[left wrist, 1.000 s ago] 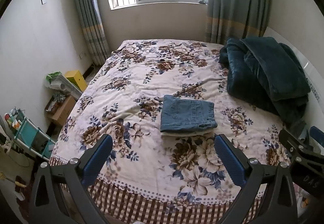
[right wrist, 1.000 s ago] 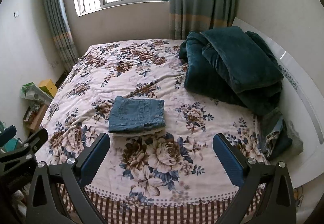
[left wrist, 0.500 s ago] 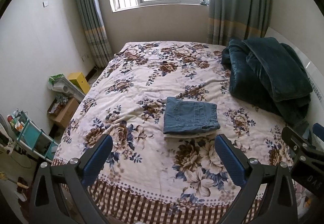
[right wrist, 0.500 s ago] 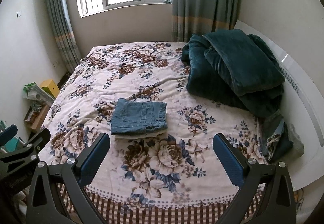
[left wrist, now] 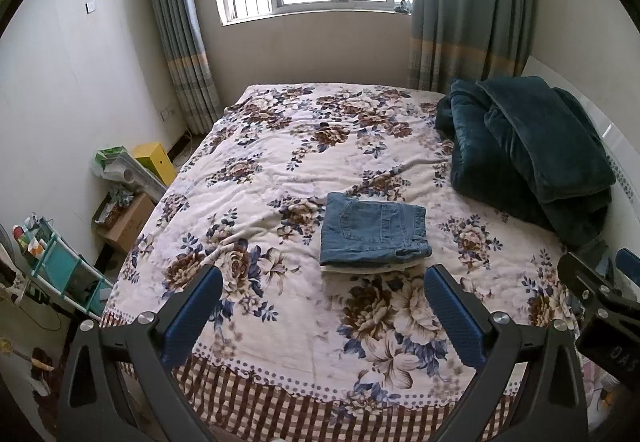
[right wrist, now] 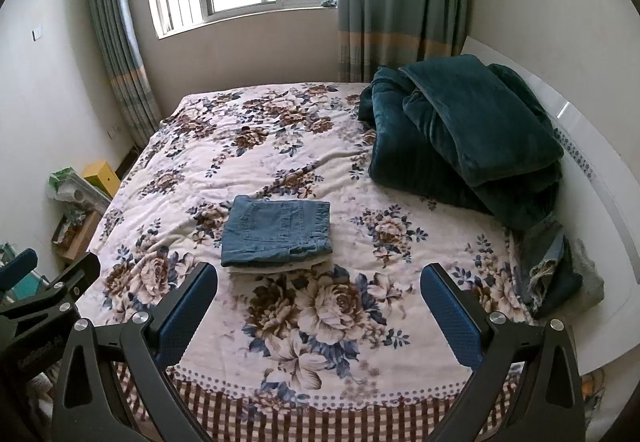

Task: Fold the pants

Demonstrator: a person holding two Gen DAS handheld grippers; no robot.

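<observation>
Far left on the floor you've got a teal shelf rack, a cardboard box and a yellow box against the wall. Your left gripper hangs over the near edge of the bed w/ jaws spread wide, nothing between the blue pads. The pants lie folded into a neat denim rectangle, mid-bed on the floral bedspread, atop a pale folded layer, clear of both grippers. Your right gripper is also over the near edge, jaws spread, empty; its body shows at the right edge of the left view. Far right, a dark teal blanket is heaped by the white headboard, w/ more clothes bunched nearer.
</observation>
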